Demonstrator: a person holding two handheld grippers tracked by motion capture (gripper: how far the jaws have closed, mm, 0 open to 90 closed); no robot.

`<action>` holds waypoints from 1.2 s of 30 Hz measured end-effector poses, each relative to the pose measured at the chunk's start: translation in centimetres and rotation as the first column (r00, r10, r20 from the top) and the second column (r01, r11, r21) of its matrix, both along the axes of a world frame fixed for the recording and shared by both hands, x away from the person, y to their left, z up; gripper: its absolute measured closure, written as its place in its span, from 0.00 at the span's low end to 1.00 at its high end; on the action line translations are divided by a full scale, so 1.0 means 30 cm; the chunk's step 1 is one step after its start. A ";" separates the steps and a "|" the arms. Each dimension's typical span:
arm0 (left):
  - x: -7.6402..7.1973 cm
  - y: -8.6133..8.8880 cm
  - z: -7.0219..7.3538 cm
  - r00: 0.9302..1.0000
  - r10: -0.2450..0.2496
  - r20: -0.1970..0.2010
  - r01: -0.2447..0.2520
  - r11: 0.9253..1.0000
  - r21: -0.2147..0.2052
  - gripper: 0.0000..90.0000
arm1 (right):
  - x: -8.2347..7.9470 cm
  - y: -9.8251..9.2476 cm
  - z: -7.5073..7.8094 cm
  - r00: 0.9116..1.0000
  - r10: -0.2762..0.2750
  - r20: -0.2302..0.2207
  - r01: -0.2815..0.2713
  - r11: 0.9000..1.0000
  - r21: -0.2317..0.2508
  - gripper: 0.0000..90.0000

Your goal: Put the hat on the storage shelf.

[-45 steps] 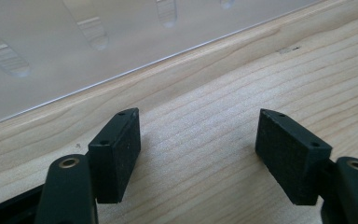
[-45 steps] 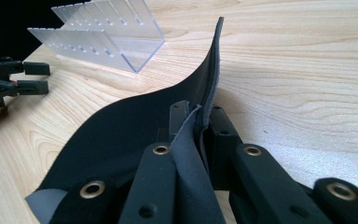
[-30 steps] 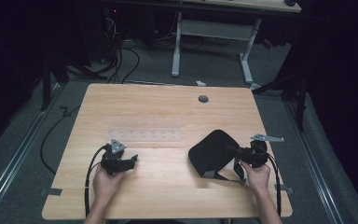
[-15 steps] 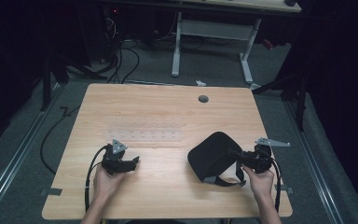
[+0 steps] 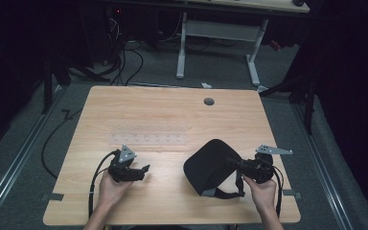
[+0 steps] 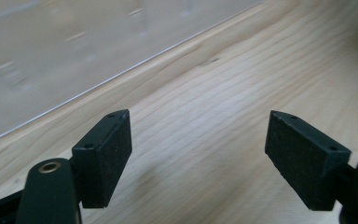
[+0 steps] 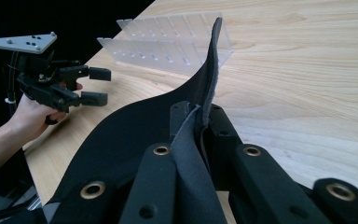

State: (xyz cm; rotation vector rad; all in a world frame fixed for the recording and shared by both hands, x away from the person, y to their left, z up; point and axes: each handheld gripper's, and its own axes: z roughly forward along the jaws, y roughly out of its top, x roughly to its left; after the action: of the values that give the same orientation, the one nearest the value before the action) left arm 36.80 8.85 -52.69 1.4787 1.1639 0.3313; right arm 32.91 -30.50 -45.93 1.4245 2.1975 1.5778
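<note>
Black fabric piece pinched by the right gripper at the near right of the tabletop.

Lying mostly flat on the wood, the dark cloth has a strap with grey ends curling under its near edge; in the right gripper view its edge is drawn up between the clenched jaws and stands upright above them. The left gripper is held low over the near left of the tabletop, well apart from the fabric, its jaws spread wide with bare wood between them, grasping nothing. A clear plastic rack rests flat on the tabletop just beyond the left gripper, between the two hands and the far edge. A round grommet hole sits near the far edge.
</note>
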 end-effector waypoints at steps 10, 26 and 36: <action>-0.115 -0.107 0.068 0.981 -0.189 0.049 0.190 0.982 -0.014 0.25 | 0.015 0.059 0.004 1.000 0.015 -0.005 -0.015 1.000 0.008 0.93; -0.198 -0.215 0.096 0.952 -0.288 0.101 0.285 0.958 0.043 0.25 | 0.036 0.125 0.000 0.999 0.022 -0.029 -0.022 1.000 0.001 0.93; -0.187 -0.230 0.101 0.953 -0.283 0.112 0.280 0.959 0.040 0.27 | 0.046 0.166 0.008 0.999 0.038 -0.034 -0.038 0.999 -0.013 0.93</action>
State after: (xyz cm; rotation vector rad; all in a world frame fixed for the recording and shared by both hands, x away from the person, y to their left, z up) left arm 31.19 1.96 -49.66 1.5997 0.8441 0.2318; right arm 34.29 -25.52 -45.70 1.4248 2.2632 1.5585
